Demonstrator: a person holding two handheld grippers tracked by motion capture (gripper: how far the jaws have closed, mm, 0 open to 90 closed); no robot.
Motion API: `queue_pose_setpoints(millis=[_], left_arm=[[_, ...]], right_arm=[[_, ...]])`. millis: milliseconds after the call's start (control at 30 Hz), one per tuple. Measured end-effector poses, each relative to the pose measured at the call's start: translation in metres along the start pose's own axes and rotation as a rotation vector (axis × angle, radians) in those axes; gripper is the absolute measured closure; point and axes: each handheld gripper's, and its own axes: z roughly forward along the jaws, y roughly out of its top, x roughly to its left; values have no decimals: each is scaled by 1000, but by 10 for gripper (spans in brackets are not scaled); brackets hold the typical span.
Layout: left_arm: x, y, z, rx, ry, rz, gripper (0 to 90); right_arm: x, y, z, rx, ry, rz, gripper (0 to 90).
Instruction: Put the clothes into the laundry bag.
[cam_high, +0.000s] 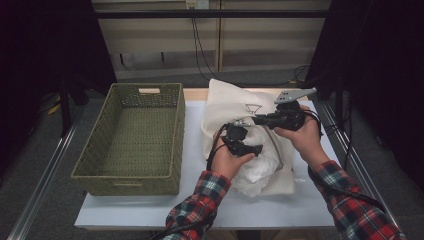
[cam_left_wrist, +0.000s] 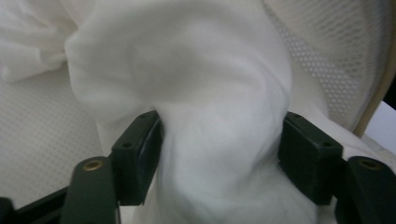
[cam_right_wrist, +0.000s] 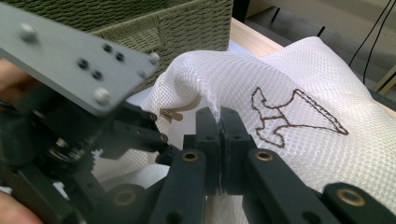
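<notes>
Here, right gripper (cam_right_wrist: 219, 122) pinching mesh bag (cam_right_wrist: 299, 84) edge, basket (cam_high: 131, 140) beside.

A basket (cam_high: 134, 137) is set on the left part of the table (cam_high: 200, 200), and a mesh bag (cam_high: 227, 102) is laid just to its right, its far end reaching the table's back edge. A bundle of soft cloth (cam_high: 260, 167) is lodged in the near end of the bag. The left gripper (cam_high: 250, 149) is placed at that cloth, which is bunched between its parted jaws. The right gripper (cam_high: 248, 120) is positioned just behind the left one, and a fold of the bag's edge is pinched between its jaws. Both are held over the table's right half.
</notes>
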Motion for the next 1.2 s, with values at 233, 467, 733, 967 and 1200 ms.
queue_pose_setpoints(millis=[233, 467, 733, 967, 1200], left_arm=[[2, -2, -13, 35, -1, -4, 208], [5, -12, -16, 63, -16, -49, 218], [4, -27, -5, 109, -66, -119, 281], [0, -40, 6, 123, -74, -153, 397], [-4, -39, 9, 138, -69, -152, 673]], right_arm=[[-1, -1, 2, 0, 1, 2, 883], [0, 0, 1, 4, -3, -1, 883], [-2, -1, -1, 6, -5, -1, 883], [-3, -1, -2, 12, -8, -6, 883], [-2, 1, -1, 14, -9, -11, 883]])
